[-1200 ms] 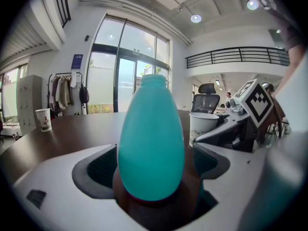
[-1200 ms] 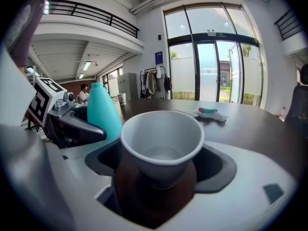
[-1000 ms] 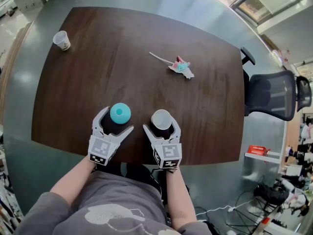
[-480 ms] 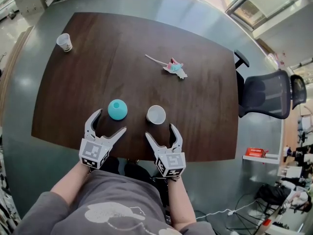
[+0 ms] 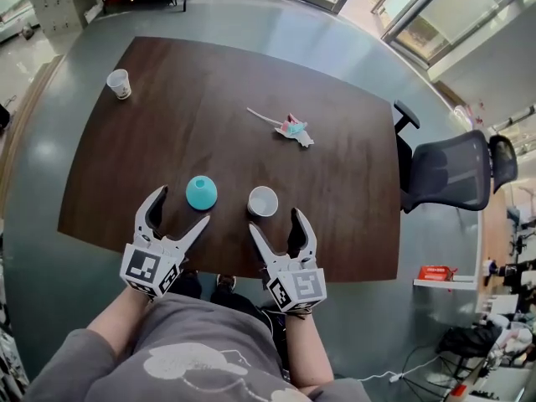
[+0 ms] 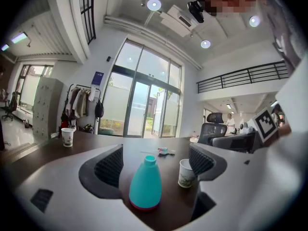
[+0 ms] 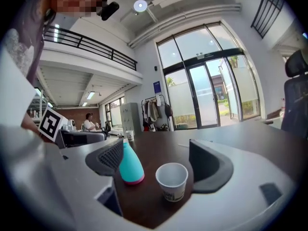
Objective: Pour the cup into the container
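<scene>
Standing wide open, the left gripper (image 5: 182, 207) grips nothing, though its jaws have just been closing a touch; the right gripper (image 5: 275, 220) gapes as wide and is empty too; both hang side by side over the near edge of the table (image 5: 335, 182), pointing away from the person.

Each faces its own thing, which I take to be the reason for the pairing: the teal container (image 5: 201, 192) stands just beyond the left tips and the paper cup (image 5: 262, 200) just beyond the right tips, neither touched; left to steady, right to lift and tip, I would guess.

The cup sits towards the near edge, just right of the container and apart from it; it is upright, long axis vertical, mouth up, and I cannot tell whether anything is in it; the container is upright too, narrow neck up.

Far off at the left corner stands a second cup (image 5: 119, 83); farther in, right of centre, lies some litter (image 5: 293, 129).
</scene>
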Available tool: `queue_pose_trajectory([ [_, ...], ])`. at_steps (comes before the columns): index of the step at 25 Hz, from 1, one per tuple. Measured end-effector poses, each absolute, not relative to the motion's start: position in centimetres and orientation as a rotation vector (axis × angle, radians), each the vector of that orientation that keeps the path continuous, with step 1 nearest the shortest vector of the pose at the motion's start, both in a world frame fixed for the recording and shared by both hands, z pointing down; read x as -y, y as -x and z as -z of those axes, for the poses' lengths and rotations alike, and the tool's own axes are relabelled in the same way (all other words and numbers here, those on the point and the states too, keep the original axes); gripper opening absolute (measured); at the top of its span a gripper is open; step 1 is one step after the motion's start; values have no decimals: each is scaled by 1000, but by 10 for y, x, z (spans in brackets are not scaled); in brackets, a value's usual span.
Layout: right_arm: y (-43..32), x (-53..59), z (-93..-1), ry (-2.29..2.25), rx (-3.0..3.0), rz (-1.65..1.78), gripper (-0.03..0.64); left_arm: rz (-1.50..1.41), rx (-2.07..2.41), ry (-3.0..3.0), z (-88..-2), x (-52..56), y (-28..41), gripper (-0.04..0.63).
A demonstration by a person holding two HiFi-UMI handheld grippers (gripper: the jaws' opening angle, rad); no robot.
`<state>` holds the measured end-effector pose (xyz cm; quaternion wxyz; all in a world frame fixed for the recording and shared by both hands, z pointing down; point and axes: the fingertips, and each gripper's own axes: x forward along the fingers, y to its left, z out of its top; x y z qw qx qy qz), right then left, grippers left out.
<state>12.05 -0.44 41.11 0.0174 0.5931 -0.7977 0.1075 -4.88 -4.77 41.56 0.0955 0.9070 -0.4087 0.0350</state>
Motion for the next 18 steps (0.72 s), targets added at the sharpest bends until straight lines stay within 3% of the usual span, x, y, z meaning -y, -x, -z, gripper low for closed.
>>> queue_pose_trajectory([
  [4, -119, 9, -393, -1849, 2541, -357, 405, -58, 1248, -2664, -404, 48, 52, 331],
  [14, -113, 14, -383, -1820, 2541, -357, 184, -121, 1277, -2641, -401, 44, 57, 21],
  [18, -108, 14, -376, -1775, 2590, -361, 121, -138, 1257, -2638, -401, 46, 55, 8],
])
